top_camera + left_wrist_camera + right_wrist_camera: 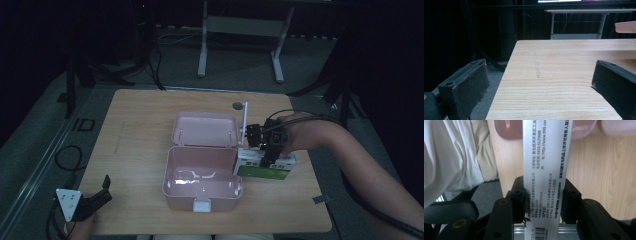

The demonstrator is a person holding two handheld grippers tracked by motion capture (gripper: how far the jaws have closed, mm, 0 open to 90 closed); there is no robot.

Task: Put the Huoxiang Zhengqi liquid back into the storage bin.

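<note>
A pink plastic case (202,187) lies open in the middle of the wooden table (135,130), its lid (205,129) folded back. Just right of it my right gripper (267,157) is shut on a white and green carton (264,165), held above the table beside the case's right wall. In the right gripper view the carton's white printed side (545,167) runs up between the two black pads (517,200), which press on it from both sides. My left gripper (102,192) rests at the table's front left corner, open, with bare wood between its wide-apart pads (471,85).
A white upright rod (244,122) stands behind the case near a round hole (238,106) in the tabletop. A white table frame (240,40) stands on the floor beyond. Cables (70,155) lie on the floor at left. A person's light clothing (451,157) hangs by the near table edge.
</note>
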